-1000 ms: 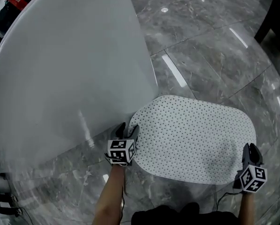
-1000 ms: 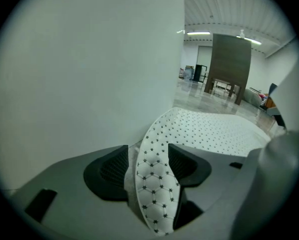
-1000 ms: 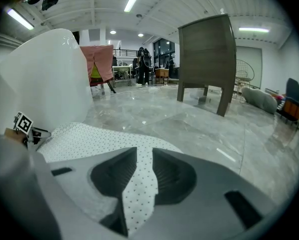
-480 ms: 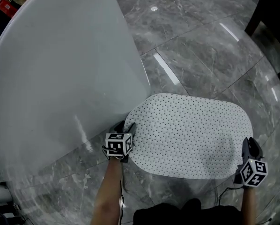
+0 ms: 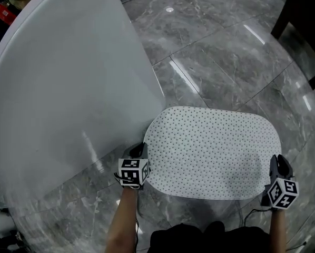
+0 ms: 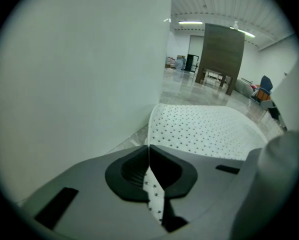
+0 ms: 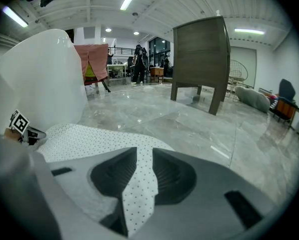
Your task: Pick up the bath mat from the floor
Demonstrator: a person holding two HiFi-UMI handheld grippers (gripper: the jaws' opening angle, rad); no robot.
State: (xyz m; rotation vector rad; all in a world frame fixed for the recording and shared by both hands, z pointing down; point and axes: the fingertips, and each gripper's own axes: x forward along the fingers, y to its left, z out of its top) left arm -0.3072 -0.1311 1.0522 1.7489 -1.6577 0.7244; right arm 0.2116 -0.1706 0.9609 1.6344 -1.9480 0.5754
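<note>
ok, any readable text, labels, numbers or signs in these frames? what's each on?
None readable.
Cubes on the left gripper and right gripper: black-and-white square code patterns, no letters or digits.
Mat: only dots, no print.
Far background in the right gripper view: no sign or label legible.
</note>
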